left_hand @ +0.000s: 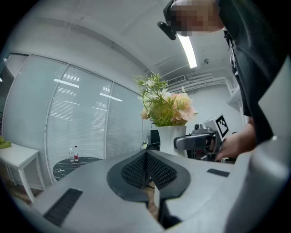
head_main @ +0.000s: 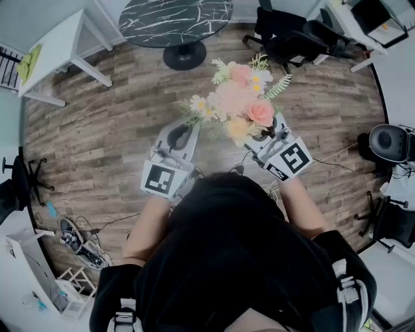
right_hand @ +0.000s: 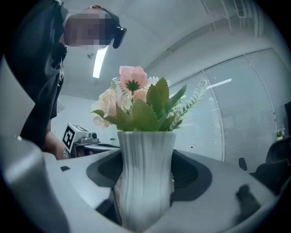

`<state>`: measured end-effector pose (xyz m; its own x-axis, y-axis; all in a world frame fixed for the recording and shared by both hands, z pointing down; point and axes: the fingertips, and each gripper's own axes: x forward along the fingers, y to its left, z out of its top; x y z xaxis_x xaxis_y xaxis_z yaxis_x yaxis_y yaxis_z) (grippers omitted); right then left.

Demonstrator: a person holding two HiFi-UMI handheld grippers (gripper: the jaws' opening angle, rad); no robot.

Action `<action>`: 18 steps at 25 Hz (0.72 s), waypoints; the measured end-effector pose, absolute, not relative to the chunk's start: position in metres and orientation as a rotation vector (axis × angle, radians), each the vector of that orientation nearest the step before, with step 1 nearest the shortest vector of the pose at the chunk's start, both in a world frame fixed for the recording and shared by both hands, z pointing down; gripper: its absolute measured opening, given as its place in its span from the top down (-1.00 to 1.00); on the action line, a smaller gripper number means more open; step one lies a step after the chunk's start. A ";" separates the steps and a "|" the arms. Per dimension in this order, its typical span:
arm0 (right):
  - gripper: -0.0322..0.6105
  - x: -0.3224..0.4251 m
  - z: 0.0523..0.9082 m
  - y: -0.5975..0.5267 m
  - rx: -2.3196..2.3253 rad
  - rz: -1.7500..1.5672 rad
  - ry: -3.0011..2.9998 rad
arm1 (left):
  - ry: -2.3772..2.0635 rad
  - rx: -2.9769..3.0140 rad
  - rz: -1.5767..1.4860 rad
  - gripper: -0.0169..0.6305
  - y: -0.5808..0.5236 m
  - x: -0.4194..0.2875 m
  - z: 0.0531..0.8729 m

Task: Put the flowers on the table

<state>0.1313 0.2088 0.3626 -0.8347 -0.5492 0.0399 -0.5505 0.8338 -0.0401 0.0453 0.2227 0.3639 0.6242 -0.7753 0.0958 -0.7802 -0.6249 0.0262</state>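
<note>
A bunch of pink, cream and white flowers (head_main: 240, 104) with green leaves stands upright in a white ribbed vase (right_hand: 145, 173). My right gripper (right_hand: 145, 182) is shut on the vase, one jaw pressing each side, and holds it in the air above the wooden floor. In the head view the right gripper (head_main: 262, 135) sits under the blooms, which hide the vase. My left gripper (head_main: 183, 130) hovers just left of the flowers, shut with nothing in it; its dark pads (left_hand: 148, 168) meet. From the left gripper view the vase (left_hand: 170, 139) shows to the right.
A round black marble table (head_main: 175, 19) stands ahead on a dark pedestal, with two small bottles (left_hand: 73, 154) on it. A white table (head_main: 58, 45) is at the far left, black office chairs (head_main: 292, 35) at the far right. Cables (head_main: 78, 237) lie on the floor at left.
</note>
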 end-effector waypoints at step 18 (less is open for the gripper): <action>-0.13 0.084 0.359 0.235 0.883 0.089 -2.969 | -1.324 2.812 0.007 0.91 0.252 0.002 0.355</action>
